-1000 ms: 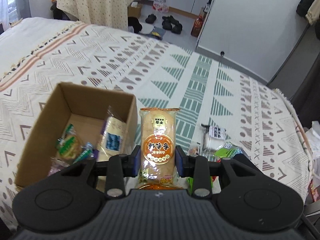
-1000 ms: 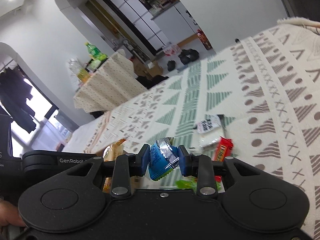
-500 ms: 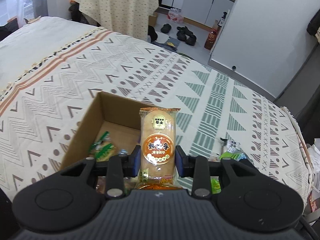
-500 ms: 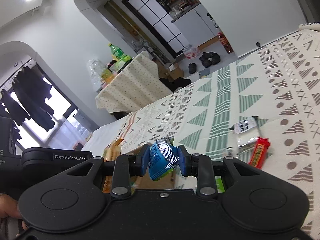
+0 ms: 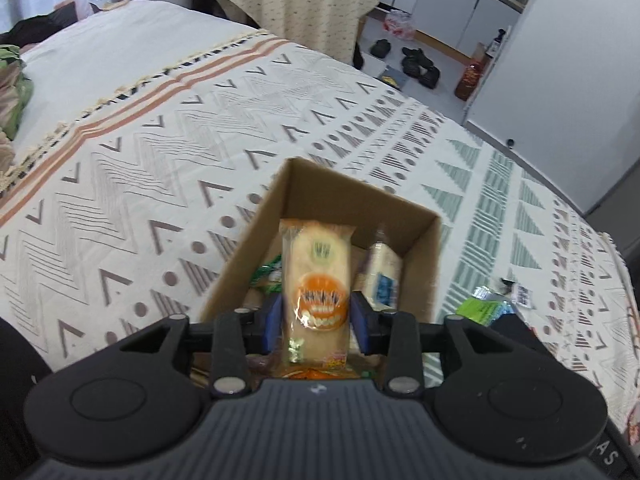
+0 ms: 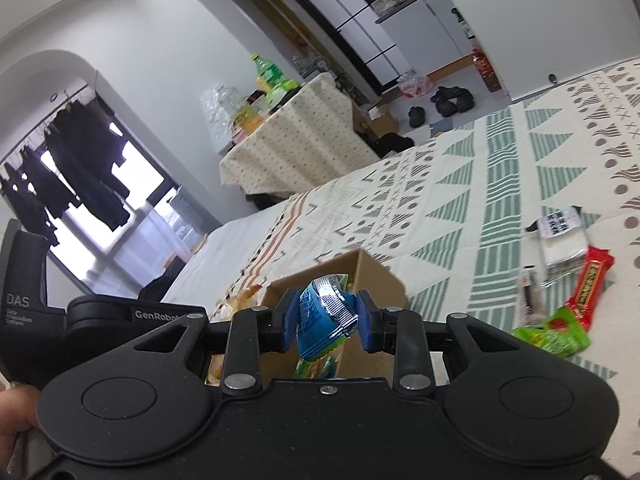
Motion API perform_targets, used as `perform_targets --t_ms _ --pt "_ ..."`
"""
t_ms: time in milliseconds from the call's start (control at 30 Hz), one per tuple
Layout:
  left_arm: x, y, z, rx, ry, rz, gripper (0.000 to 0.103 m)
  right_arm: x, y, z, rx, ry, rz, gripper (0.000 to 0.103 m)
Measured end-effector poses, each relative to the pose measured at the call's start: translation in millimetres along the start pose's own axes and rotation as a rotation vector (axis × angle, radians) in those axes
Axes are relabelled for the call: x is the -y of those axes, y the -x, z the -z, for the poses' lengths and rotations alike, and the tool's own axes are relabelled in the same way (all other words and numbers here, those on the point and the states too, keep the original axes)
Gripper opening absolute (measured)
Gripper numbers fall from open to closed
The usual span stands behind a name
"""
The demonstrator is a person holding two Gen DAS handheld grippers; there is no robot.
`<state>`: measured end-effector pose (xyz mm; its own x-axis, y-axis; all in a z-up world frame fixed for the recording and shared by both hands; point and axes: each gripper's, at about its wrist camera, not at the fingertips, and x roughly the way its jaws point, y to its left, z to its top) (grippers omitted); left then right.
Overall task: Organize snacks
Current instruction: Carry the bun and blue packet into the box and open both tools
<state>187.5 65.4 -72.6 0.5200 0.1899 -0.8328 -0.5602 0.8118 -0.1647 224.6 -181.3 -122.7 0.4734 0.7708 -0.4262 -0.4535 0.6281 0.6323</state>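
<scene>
Left wrist: my left gripper (image 5: 316,318) pinches bread pack (image 5: 316,280) over box (image 5: 420,248); right gripper (image 6: 327,320) pinches blue packet (image 6: 324,320); several snacks (image 6: 560,308) left on bed (image 6: 500,184)

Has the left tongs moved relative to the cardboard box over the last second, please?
Yes. The left tongs, holding the orange snack pack, shifted left until over the cardboard box.

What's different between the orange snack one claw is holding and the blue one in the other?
The orange-label packet in the left gripper is long, flat and pale with an orange round label; the blue packet in the right gripper is short, crumpled and shiny. The orange-label packet reaches well past the fingers, while the blue packet barely does. The orange-label packet is over the open cardboard box; the blue packet is beside it. Both are clamped and not yet dropped.
</scene>
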Motion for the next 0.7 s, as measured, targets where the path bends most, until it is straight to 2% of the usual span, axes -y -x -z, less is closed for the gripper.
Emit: perform_targets --t_ms 67,133,300,400,467,500,567,700 --pt "-5.9 0.3 -0.3 0.000 0.007 0.005 0.039 -3.5 -2.1 2.8 -0.008 0.006 -0.001 0.030" --pt "-10.6 0.4 -0.9 -0.007 0.011 0.004 0.046 -6.2 -4.8 5.4 -0.017 0.011 0.000 0.030" --pt "-20.4 3.0 -0.5 -0.008 0.023 0.000 0.050 -14.6 -10.9 10.0 -0.035 0.019 -0.009 0.030" --pt "-25.0 4.8 0.5 -0.007 0.025 -0.007 0.057 -20.6 -15.0 13.1 -0.045 0.018 -0.025 0.032" --pt "-26.6 6.3 0.4 0.001 0.025 -0.015 0.061 -22.7 -17.4 15.4 -0.069 0.022 -0.027 0.040" --pt "-27.0 6.7 0.5 0.004 0.024 -0.020 0.066 -22.6 -16.3 15.6 -0.068 0.028 -0.027 0.041" --pt "-27.2 7.1 0.4 0.008 0.024 -0.028 0.073 -19.3 -11.5 14.9 -0.062 0.023 -0.015 0.050" --pt "-23.4 9.3 1.9 0.019 0.018 -0.016 0.079 -6.6 -0.8 11.0 -0.046 0.000 0.030 0.051"
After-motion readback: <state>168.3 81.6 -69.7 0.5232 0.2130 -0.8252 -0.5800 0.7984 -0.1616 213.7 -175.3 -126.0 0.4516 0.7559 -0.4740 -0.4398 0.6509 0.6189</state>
